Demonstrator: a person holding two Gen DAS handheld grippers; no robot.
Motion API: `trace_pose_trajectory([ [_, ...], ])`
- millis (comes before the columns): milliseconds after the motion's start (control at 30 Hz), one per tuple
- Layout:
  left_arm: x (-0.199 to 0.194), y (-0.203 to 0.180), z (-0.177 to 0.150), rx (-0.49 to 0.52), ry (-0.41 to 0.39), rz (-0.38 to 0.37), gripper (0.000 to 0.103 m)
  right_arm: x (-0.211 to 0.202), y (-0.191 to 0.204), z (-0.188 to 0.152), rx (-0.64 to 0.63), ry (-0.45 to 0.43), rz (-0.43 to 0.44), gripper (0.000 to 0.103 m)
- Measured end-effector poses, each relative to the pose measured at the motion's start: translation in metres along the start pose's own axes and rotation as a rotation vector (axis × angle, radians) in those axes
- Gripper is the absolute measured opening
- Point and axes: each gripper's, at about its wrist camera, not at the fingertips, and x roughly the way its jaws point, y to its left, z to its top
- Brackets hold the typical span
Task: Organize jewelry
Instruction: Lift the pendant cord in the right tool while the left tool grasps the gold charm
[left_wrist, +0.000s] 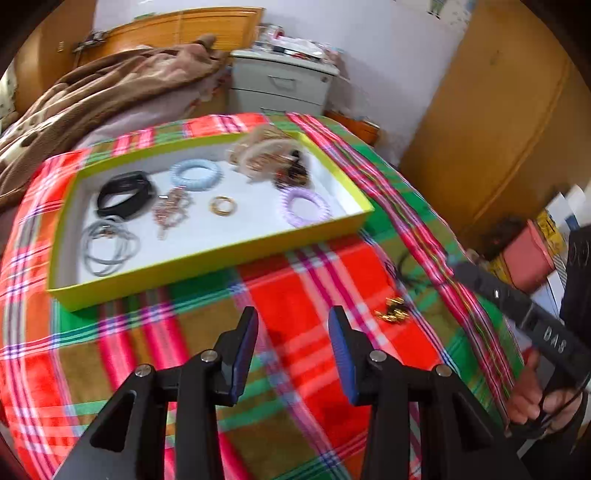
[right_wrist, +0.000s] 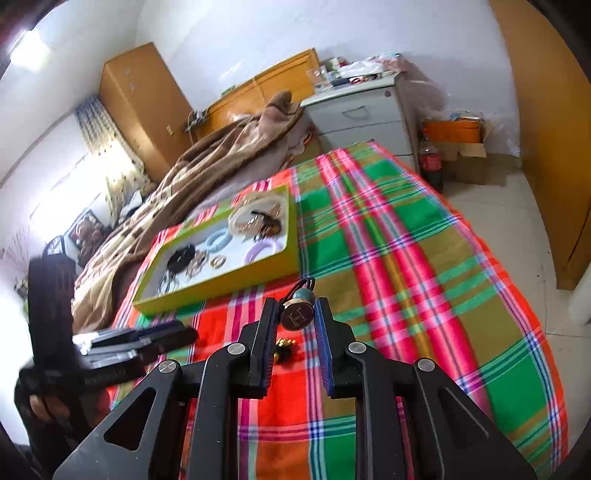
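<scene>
The round metal charm with an engraved H, on a black elastic cord with a teal bead (right_wrist: 297, 314), sits between the blue pads of the right gripper (right_wrist: 295, 325), which pinches it above the plaid cloth (right_wrist: 406, 258). I judge the step is to carry it to the yellow-green tray with white floor (right_wrist: 291, 236). The grip looks to be on the edge of the disc, so the hand should move slowly and keep the pinch firm. A free place lies between the small gold ring (left_wrist: 222, 205) and the lilac spiral bracelet (left_wrist: 306, 205). The left gripper (left_wrist: 293, 350) hangs spread and empty. The small gold pieces (left_wrist: 393, 314) are left on the cloth.
</scene>
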Motion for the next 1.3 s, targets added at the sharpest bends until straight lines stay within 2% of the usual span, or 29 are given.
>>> trace_pose_trajectory([
  [167,0.012,-0.032,0.000,0.094,0.025,-0.091,0.041,-0.004,-0.010,0.002,0.019,-0.017,-0.020,0.021],
  [367,0.027,-0.061,0.001,0.164,0.059,-0.110,0.041,-0.008,-0.022,0.003,0.038,-0.031,-0.029,0.021],
  [533,0.039,-0.073,0.002,0.189,0.077,-0.097,0.041,-0.011,-0.030,0.003,0.053,-0.040,-0.029,0.021],
  [633,0.047,-0.079,0.002,0.207,0.093,-0.061,0.041,-0.013,-0.031,0.003,0.052,-0.046,-0.031,0.021],
  [767,0.049,-0.085,0.002,0.228,0.075,-0.051,0.041,-0.016,-0.032,0.002,0.053,-0.052,-0.032,0.021],
  [933,0.052,-0.095,0.000,0.270,0.060,0.005,0.041,-0.018,-0.034,0.002,0.057,-0.056,-0.032,0.021],
  [1000,0.051,-0.096,-0.001,0.271,0.055,0.003,0.038,-0.019,-0.034,0.002,0.059,-0.058,-0.030,0.021],
  [1067,0.050,-0.095,-0.001,0.267,0.054,-0.004,0.029,-0.019,-0.035,0.002,0.060,-0.058,-0.032,0.021],
  [1167,0.049,-0.092,-0.001,0.257,0.050,-0.007,0.021,-0.019,-0.035,0.002,0.059,-0.056,-0.033,0.021],
  [1300,0.047,-0.087,0.000,0.247,0.046,-0.016,0.020,-0.018,-0.033,0.002,0.056,-0.052,-0.034,0.021],
])
